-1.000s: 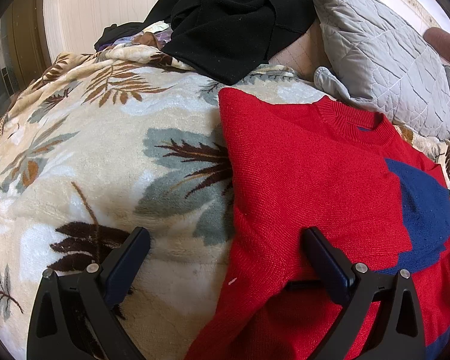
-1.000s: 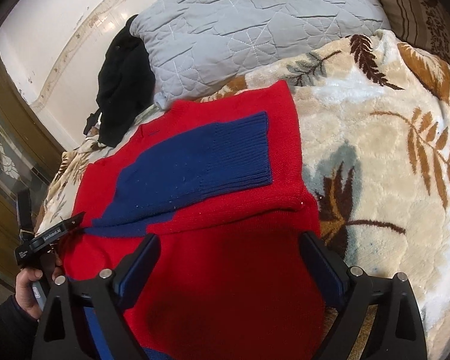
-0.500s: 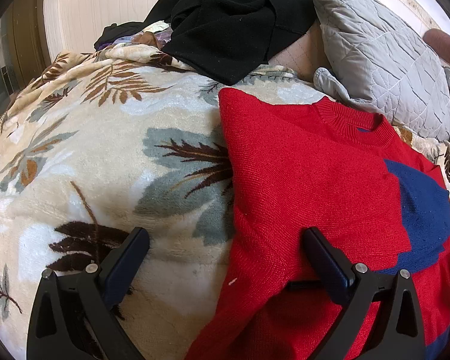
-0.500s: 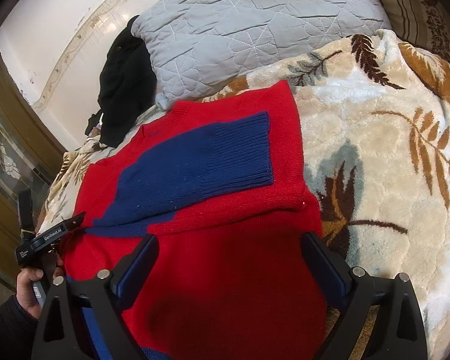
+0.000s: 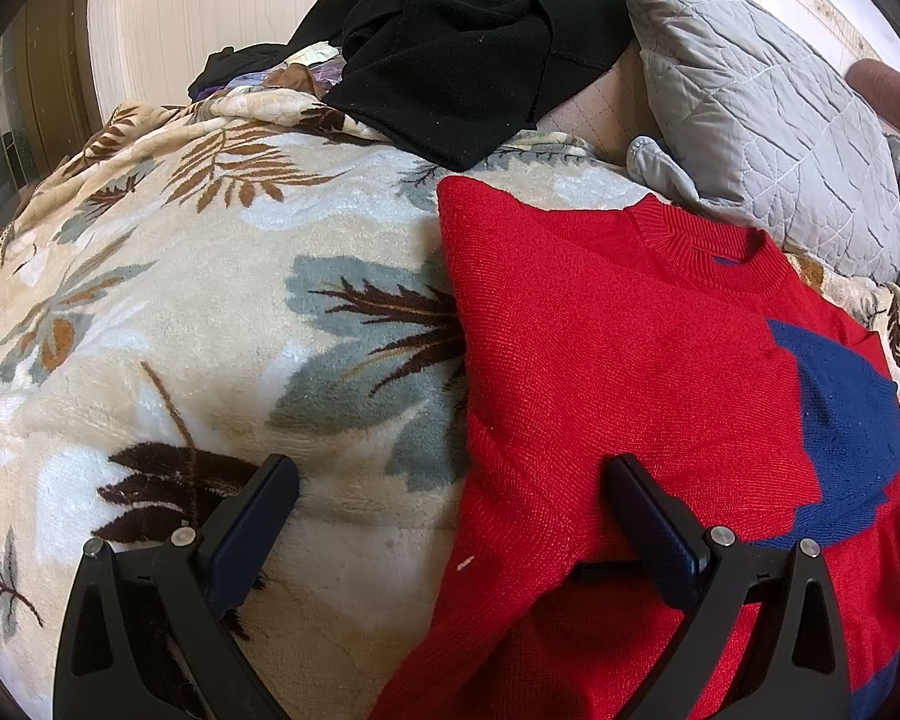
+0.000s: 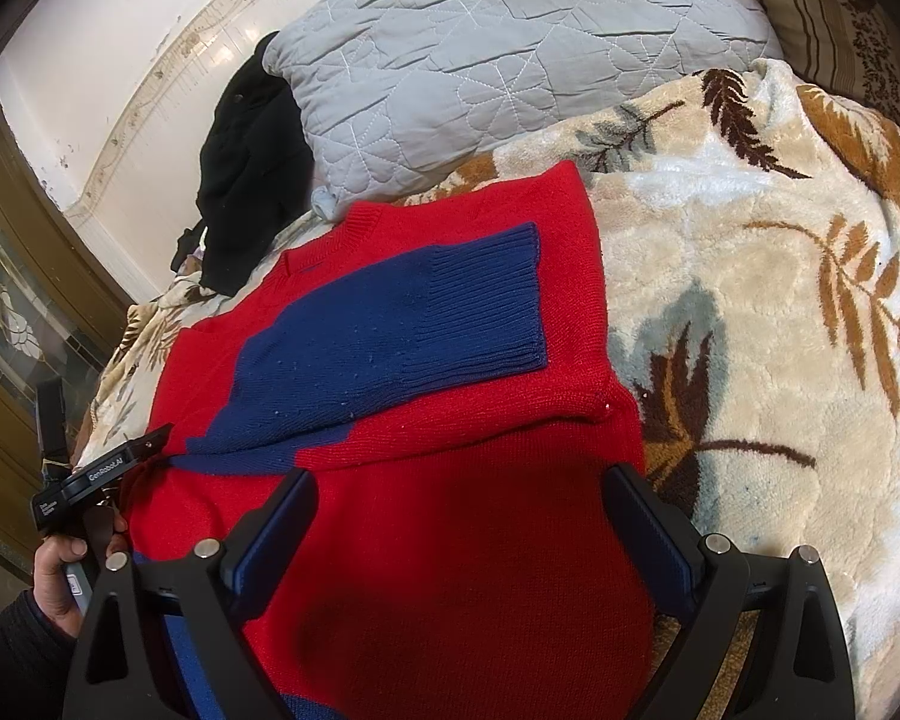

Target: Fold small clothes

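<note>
We've got the sleeves tucked in on the red sweater [image 6: 462, 438], both grippers [image 5: 444, 516] [image 6: 459, 516] spread wide and empty, so next we grab the hem.

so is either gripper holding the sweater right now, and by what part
Nothing is held. The left gripper and the right gripper are both open over the red sweater, with no fabric pinched.

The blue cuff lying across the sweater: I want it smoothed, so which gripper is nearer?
Right. The right gripper hovers just below the blue cuff; the left gripper straddles the sweater's opposite edge.
</note>
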Action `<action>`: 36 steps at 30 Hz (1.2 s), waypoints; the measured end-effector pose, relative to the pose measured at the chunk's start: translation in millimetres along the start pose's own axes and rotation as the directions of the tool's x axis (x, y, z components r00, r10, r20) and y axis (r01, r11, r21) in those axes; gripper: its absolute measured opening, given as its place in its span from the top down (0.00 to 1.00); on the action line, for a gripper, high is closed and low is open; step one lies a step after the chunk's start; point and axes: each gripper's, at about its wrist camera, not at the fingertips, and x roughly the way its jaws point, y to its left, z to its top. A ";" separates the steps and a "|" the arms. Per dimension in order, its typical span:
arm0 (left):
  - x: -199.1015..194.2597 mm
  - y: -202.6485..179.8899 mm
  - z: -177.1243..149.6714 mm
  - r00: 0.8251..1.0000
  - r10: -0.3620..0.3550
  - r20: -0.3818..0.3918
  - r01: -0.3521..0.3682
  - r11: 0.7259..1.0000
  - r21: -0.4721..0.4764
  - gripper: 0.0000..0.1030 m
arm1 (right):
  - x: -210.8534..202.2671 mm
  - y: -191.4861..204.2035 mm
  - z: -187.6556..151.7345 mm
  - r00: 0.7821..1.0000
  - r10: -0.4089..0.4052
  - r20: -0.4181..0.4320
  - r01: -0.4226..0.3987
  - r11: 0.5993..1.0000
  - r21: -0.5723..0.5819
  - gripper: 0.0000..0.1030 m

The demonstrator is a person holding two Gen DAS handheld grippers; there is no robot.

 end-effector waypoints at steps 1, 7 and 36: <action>0.0 0.1 -0.1 1.000 0.000 0.000 0.000 1.000 0.000 0.01 | 0.0 -0.2 -0.1 1.000 0.001 0.000 -0.001 1.000 0.001 0.05; 0.9 -0.7 0.4 1.000 -0.004 -0.001 0.004 1.000 -0.004 0.00 | -7.7 8.7 3.0 0.998 -0.051 -0.045 0.051 0.999 -0.012 0.05; -77.2 24.8 -96.7 1.000 0.017 -0.004 -0.017 0.999 -0.035 0.01 | 3.2 16.2 72.6 0.990 0.137 -0.022 -0.132 0.977 0.165 0.05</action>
